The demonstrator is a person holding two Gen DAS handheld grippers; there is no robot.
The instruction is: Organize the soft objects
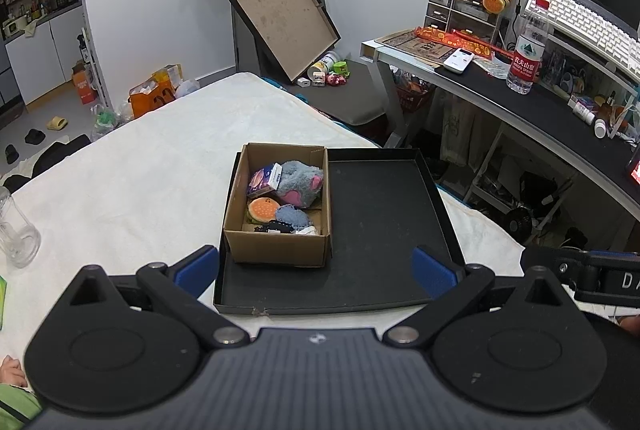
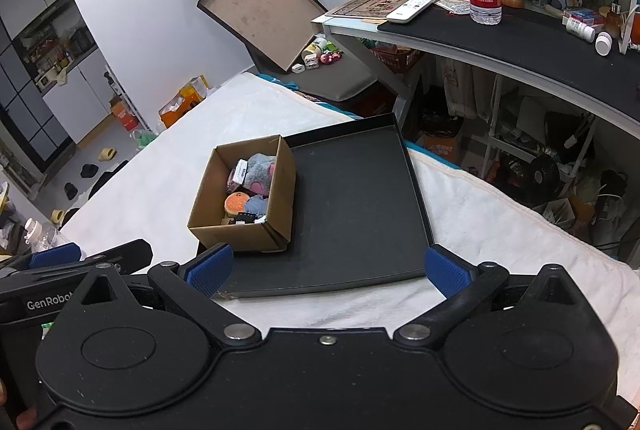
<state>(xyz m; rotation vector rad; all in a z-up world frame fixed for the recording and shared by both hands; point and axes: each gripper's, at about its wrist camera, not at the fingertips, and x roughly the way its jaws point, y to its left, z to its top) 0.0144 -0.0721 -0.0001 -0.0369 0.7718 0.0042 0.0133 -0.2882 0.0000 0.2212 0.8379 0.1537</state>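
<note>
Both grippers hover at the near edge of the black tray point(image 1: 384, 197), the left gripper point(image 1: 316, 270) and right gripper point(image 2: 326, 268) with fingers spread wide, holding nothing. Well ahead, past the fingertips, the cardboard box point(image 1: 276, 246) stands in the tray's left part on the bed point(image 1: 140, 165), long axis running away from the cameras, soft toys point(image 1: 298, 183) inside.

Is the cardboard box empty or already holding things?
Holding things. The open-topped cardboard box contains a grey-and-pink plush, a burger-shaped toy and a few smaller items; it sits in the black tray.
</note>
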